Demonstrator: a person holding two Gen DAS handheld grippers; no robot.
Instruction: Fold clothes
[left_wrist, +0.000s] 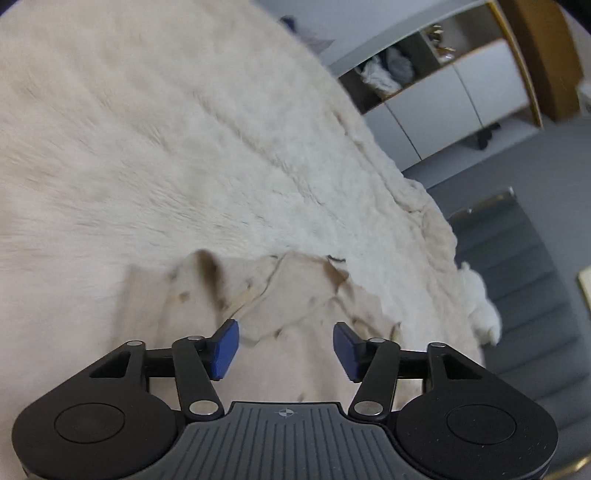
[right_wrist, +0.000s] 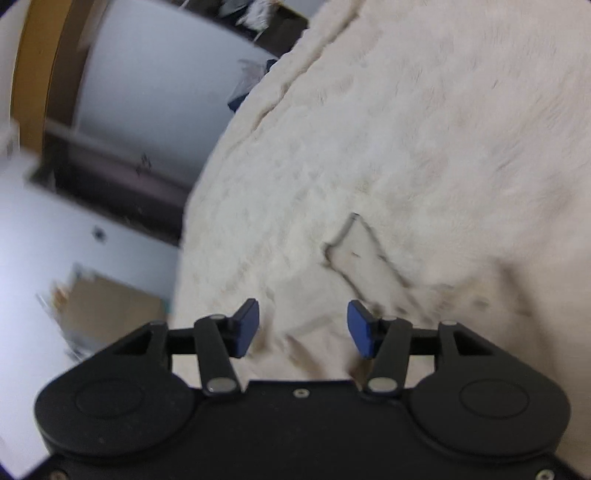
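A cream garment (left_wrist: 295, 295) lies rumpled on a white fluffy blanket (left_wrist: 166, 147), just ahead of my left gripper (left_wrist: 286, 350), which is open and empty with blue pads. In the right wrist view the same pale garment (right_wrist: 369, 258) lies on the blanket (right_wrist: 424, 129), with a flat strip of it ahead of my right gripper (right_wrist: 303, 328). That gripper is open and empty too. Both views are blurred.
The blanket's edge (left_wrist: 436, 221) drops off to the right onto grey floor (left_wrist: 535, 295). A cabinet with an open shelf of clothes (left_wrist: 388, 74) stands at the back. In the right wrist view, white cabinet doors (right_wrist: 147, 92) stand left of the bed.
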